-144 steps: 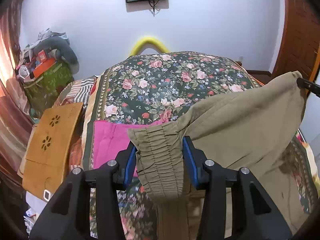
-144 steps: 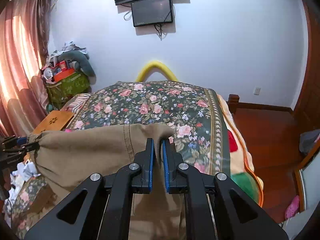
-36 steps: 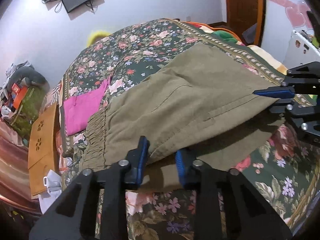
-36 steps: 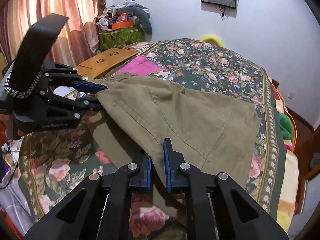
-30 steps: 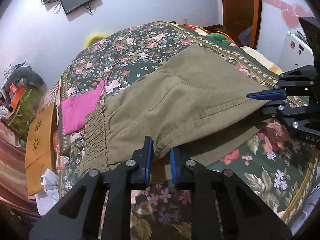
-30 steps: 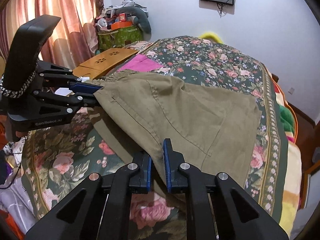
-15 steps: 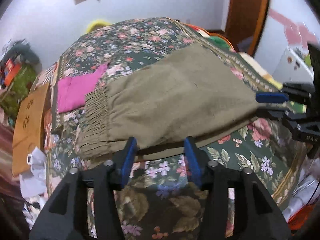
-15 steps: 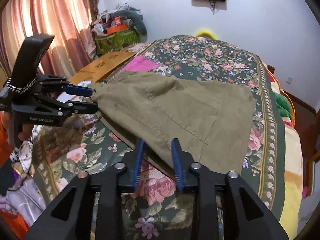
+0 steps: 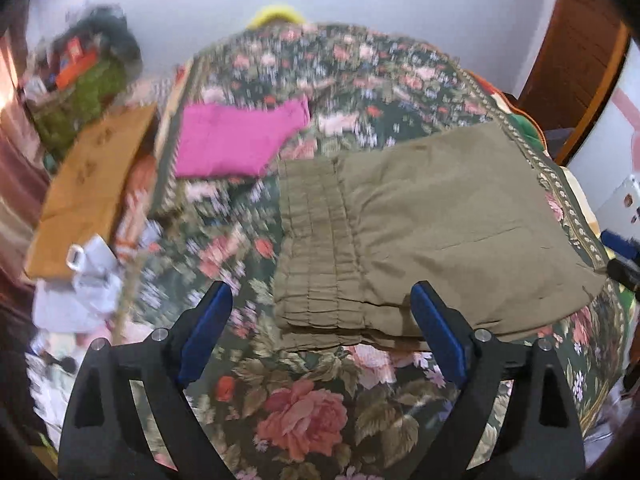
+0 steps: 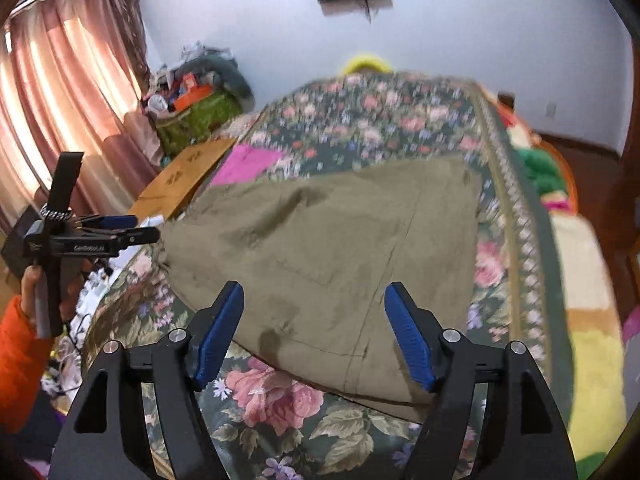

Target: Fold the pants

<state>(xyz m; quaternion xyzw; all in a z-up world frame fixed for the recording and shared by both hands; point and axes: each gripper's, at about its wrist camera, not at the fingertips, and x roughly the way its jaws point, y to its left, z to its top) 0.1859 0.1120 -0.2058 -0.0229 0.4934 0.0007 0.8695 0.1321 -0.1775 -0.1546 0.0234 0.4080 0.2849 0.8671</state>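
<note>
Across the floral bedspread (image 9: 304, 404) lie the olive pants (image 9: 432, 236), folded flat, their gathered waistband on the left. Farther off to the left sits a pink cloth (image 9: 236, 140). Near the fold's close edge, the left gripper (image 9: 320, 316) and right gripper (image 10: 314, 312) both gape wide, holding nothing.

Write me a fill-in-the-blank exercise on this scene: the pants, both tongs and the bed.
1. The olive pants lie folded on the floral ____.
2. Both the left tongs and the right tongs are ____, holding nothing.
3. Beyond the pants' waistband lies a ____ cloth.
4. In the left wrist view, the waistband is at the pants' ____ end.

Missing words: bed; open; pink; left
</note>
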